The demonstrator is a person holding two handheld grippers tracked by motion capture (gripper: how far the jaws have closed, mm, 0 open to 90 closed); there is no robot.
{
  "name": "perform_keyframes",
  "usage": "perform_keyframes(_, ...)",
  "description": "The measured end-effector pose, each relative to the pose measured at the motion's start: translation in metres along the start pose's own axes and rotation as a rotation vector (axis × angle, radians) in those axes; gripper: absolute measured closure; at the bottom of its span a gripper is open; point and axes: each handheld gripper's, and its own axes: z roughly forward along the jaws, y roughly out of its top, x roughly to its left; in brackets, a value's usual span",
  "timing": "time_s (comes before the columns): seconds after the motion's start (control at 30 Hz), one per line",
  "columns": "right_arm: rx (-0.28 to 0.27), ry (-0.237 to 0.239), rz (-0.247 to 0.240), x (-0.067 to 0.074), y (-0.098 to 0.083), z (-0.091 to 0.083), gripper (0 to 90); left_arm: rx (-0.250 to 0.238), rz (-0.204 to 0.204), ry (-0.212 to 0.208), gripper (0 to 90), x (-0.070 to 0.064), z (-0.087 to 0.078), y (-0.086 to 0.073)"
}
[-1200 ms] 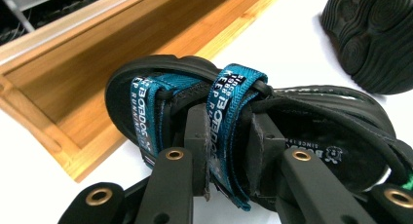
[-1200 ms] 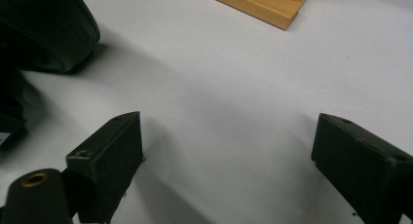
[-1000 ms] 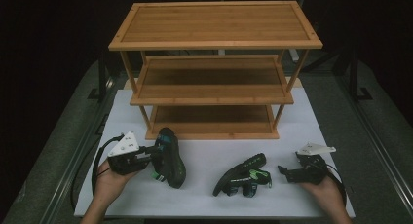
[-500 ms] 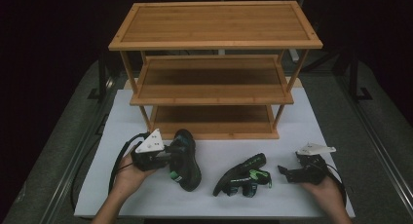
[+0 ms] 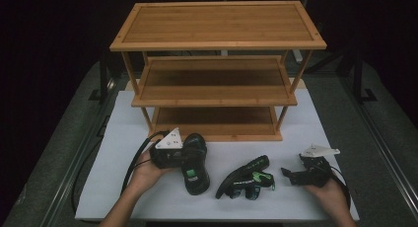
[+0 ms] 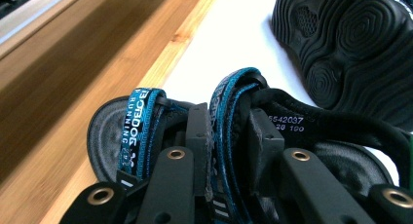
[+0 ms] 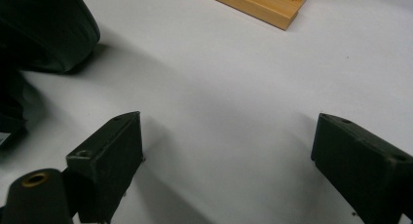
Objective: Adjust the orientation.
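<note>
Black sandal [image 5: 194, 164] clamped in left tool [image 5: 183, 158]; right tool [image 5: 288, 173] agape over white mat [image 5: 296, 123].

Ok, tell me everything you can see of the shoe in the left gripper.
The shoe is a black sandal-type shoe with blue woven straps bearing white lettering and a green patch on top. It stands sole-down on the white table cover, in front of the wooden rack's bottom shelf. The left gripper is shut on one blue strap. Its mate lies on its side to the right, apart.
</note>
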Motion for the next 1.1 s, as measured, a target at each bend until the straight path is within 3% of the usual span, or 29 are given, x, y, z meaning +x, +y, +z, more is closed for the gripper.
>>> perform_keyframes(0.23,0.0,0.0,0.001,0.0,0.0,0.0,10.8,-0.006,-0.025,-0.006,68.8,0.001,0.006,0.0)
perform_keyframes(0.33,0.0,0.0,0.0,0.0,0.0,0.0,10.8,-0.084,-0.077,-0.048,63.6,0.003,0.0,0.0)
perform_keyframes(0.47,0.0,0.0,0.0,0.0,0.0,0.0,10.8,-0.12,-0.122,-0.061,59.9,0.004,-0.013,0.002)
perform_keyframes(0.67,0.0,0.0,0.0,0.0,0.0,0.0,10.8,-0.091,-0.141,-0.053,57.3,-0.001,-0.016,-0.001)
perform_keyframes(0.77,0.0,0.0,0.001,0.0,0.0,0.0,10.8,-0.051,-0.124,-0.026,61.2,-0.003,-0.012,-0.004)
perform_keyframes(0.87,0.0,0.0,0.001,0.0,0.0,0.0,10.8,-0.049,-0.124,-0.02,69.7,-0.001,-0.011,-0.007)
perform_keyframes(0.97,0.0,0.0,0.001,0.0,0.0,0.0,10.8,-0.047,-0.101,-0.001,72.5,0.0,-0.016,-0.007)
perform_keyframes(1.1,0.0,0.0,0.001,0.0,0.0,0.0,10.8,-0.04,-0.09,-0.01,75.6,0.003,-0.021,-0.009)
